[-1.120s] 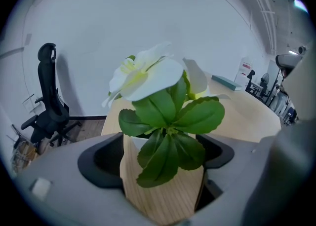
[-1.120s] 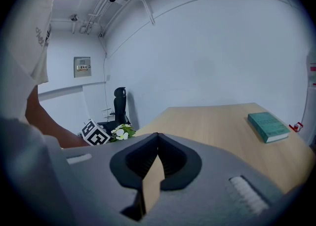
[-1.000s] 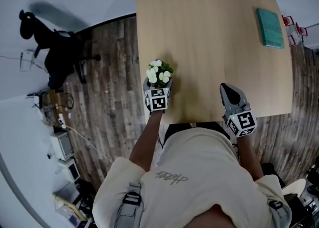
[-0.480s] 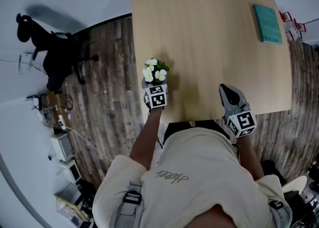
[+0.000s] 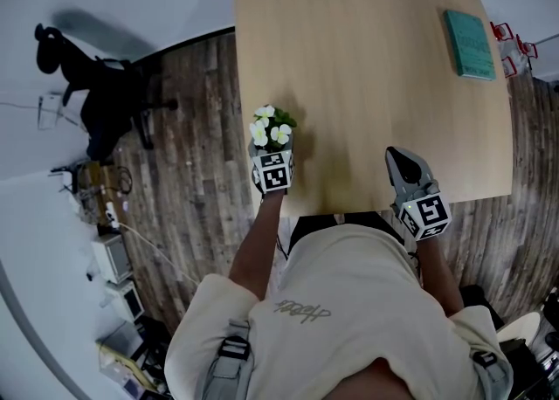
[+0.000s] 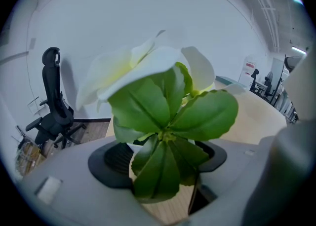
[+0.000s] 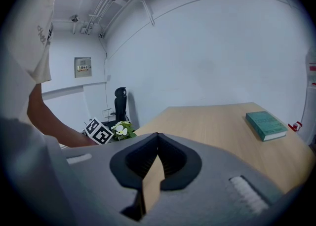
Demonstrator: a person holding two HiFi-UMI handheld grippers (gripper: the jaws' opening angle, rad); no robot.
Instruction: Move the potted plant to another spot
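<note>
A small potted plant (image 5: 272, 130) with white flowers and green leaves stands at the left edge of the wooden table (image 5: 376, 84), near its front corner. My left gripper (image 5: 273, 148) reaches it from the near side. Its jaws have just been closing and now hold the pot between the pads. In the left gripper view the leaves (image 6: 168, 121) fill the space between the jaws of the left gripper (image 6: 163, 158). My right gripper (image 5: 396, 155) rests over the table's front edge, shut and empty, its tips touching in the right gripper view (image 7: 157, 136).
A teal book (image 5: 472, 44) lies at the table's far right. A black office chair (image 5: 96, 93) stands on the wood floor to the left. Boxes and cables lie on the floor at the lower left.
The left jaws have drawn in against the pot. Plant and both grippers stay where they were; only the head view shifted slightly.
</note>
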